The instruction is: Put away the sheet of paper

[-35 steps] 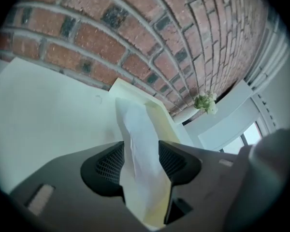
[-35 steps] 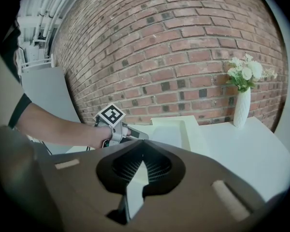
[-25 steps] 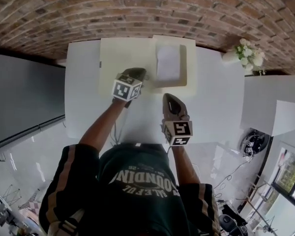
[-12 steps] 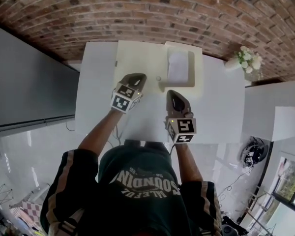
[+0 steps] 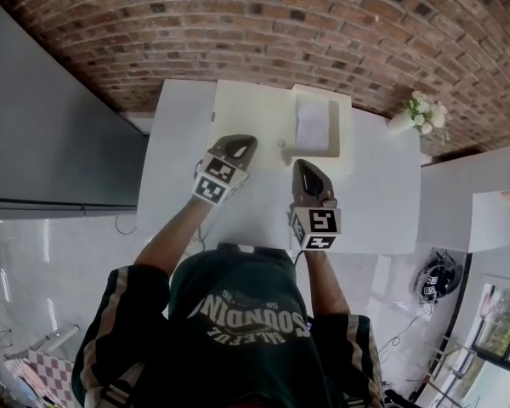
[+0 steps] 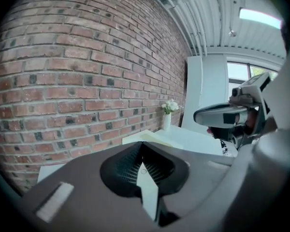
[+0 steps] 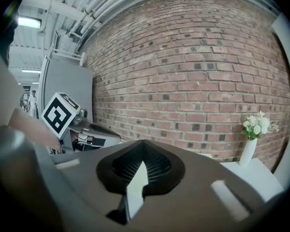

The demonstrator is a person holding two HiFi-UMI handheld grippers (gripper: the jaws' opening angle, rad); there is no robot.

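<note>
A white sheet of paper (image 5: 313, 126) lies in the right-hand compartment of a flat cream case (image 5: 246, 109) at the far side of the white table (image 5: 370, 202). My left gripper (image 5: 238, 144) hovers above the table by the case's front edge, shut and empty. To its right my right gripper (image 5: 304, 168) points at the compartment from just in front of it, also shut with nothing in it. In the left gripper view the closed jaws (image 6: 142, 146) face the brick wall. The right gripper view shows the same of its own jaws (image 7: 142, 146).
A white vase of flowers (image 5: 421, 113) stands at the table's far right corner. The brick wall (image 5: 263, 24) runs behind the table. A grey cabinet (image 5: 59, 117) stands to the left and white furniture (image 5: 480, 194) to the right.
Both grippers have lifted off the table and drawn back a little from the case. The table sits smaller and farther down in the head view.
</note>
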